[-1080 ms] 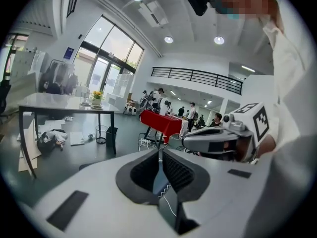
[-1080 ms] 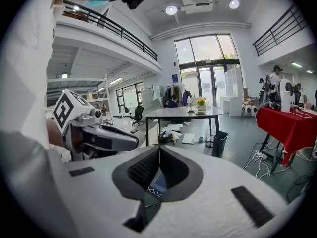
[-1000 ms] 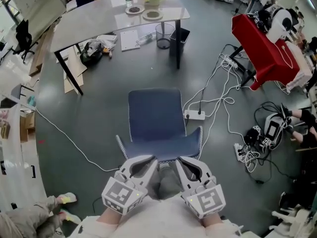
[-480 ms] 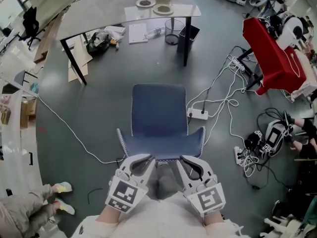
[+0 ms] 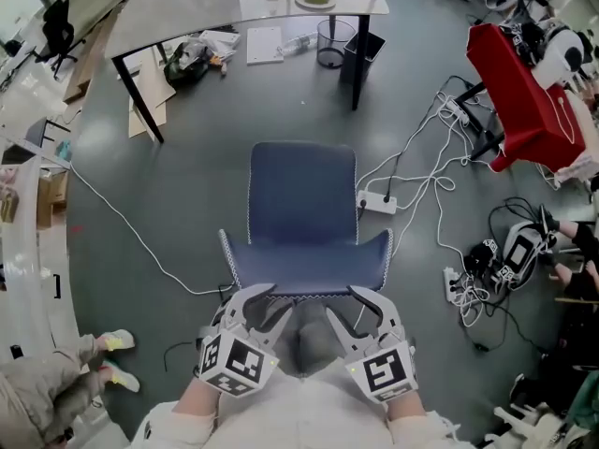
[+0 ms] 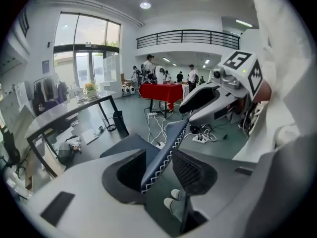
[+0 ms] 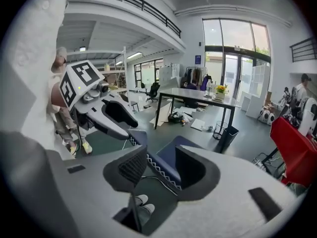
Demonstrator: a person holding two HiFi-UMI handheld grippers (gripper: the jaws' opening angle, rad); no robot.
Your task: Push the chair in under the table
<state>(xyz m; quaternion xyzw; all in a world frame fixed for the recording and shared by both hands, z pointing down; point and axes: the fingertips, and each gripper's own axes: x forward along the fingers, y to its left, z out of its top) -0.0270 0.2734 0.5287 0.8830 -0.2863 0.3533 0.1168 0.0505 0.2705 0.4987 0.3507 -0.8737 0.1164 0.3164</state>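
Note:
A blue chair [image 5: 301,195] stands on the grey floor with its backrest [image 5: 307,267] toward me and its seat facing the grey table [image 5: 215,7] farther off. My left gripper [image 5: 255,305] and right gripper [image 5: 363,305] sit side by side at the backrest's top edge. Both have just been opening. In the left gripper view the stitched backrest edge [image 6: 166,150] runs between the left gripper's [image 6: 158,171] parted jaws, with a gap at the ribbed pad [image 6: 190,172]. The right gripper [image 7: 159,171] straddles the backrest edge [image 7: 163,168] in the same way.
A white power strip [image 5: 378,202] and loose cables lie right of the chair. A red-draped table [image 5: 519,101] stands at the right. Two bins [image 5: 335,43] and a bag [image 5: 182,62] sit under the table. Someone's feet [image 5: 110,355] show at lower left.
Both grippers have come down onto the top of the backrest. Their jaws, shut before, now stand apart with the backrest edge between them.

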